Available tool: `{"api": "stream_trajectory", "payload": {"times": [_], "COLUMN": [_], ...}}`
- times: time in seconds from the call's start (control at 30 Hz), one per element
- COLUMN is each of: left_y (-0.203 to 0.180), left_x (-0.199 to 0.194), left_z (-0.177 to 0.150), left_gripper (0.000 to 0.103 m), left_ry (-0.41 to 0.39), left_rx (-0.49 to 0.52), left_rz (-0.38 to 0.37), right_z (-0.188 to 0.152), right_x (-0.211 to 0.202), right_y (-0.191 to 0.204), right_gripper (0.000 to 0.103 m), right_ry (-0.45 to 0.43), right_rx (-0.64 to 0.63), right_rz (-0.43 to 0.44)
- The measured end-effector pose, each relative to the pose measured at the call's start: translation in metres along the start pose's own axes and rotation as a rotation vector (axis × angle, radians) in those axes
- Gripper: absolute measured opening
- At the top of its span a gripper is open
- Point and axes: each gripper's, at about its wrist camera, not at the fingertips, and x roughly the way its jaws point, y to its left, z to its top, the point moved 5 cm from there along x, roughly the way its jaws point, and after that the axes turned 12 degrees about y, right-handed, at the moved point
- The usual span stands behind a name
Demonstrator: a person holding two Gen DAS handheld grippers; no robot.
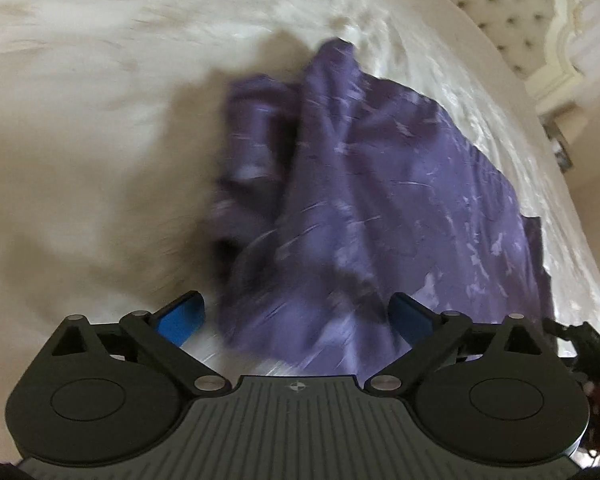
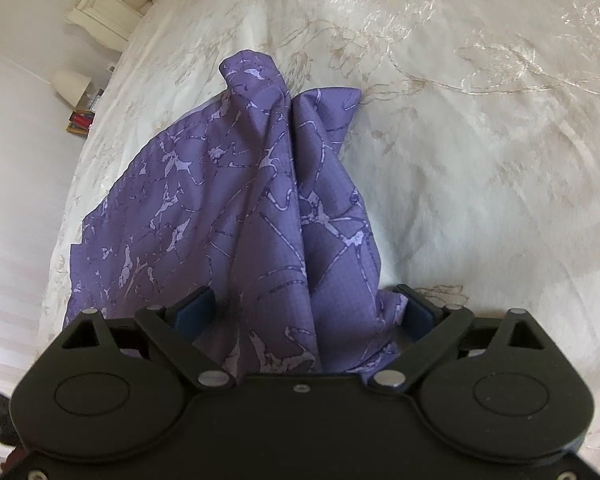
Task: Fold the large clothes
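1. One purple garment point(image 2: 268, 208), two grippers, one bed, one headboard, one lamp.
2. The bed point(image 2: 480, 140) wears a cream cover with a pale embroidered flower pattern. A tufted, cream-framed headboard point(image 1: 512, 12) stands at its end. In the right wrist view a white-shaded lamp point(image 2: 71, 84) stands beside the bed against a plain white wall, with a small red item below it, too small to tell.
3. The garment is thin violet cloth printed with lighter lilac patches and dark crackle lines. It lies on the bed, part spread flat toward the bed's edge, part drawn up in long folds toward the cameras. Its left side is blurred in the left wrist view.
4. The left gripper point(image 1: 296, 320) has its jaws spread wide apart, with cloth lying between the blue pads point(image 1: 180, 322), not pinched.
5. The right gripper point(image 2: 304, 312) likewise has its jaws wide apart; gathered cloth runs between them.
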Motion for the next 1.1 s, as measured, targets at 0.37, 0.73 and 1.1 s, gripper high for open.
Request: {"api": "stream_trajectory", "payload": {"times": [0.37, 0.73, 1.1], "left_y": [-0.026, -0.052, -0.051], "left_x": [0.039, 0.038, 0.001], "left_z": [0.031, 0.033, 0.005], "left_gripper": [0.103, 0.035, 0.029], "left_ry": [0.095, 0.071, 0.072], "left_rx": [-0.012, 0.086, 0.065], "left_rz": [0.094, 0.094, 0.007], "right_z": [0.001, -0.004, -0.035], "right_x": [0.005, 0.004, -0.032], "right_y": [0.001, 0.01, 0.032], "right_gripper": [0.101, 0.04, 0.034], "right_ry": [-0.004, 0.043, 0.057], "right_rx": [-0.001, -0.008, -0.027], "right_rz": [0.002, 0.006, -0.048]}}
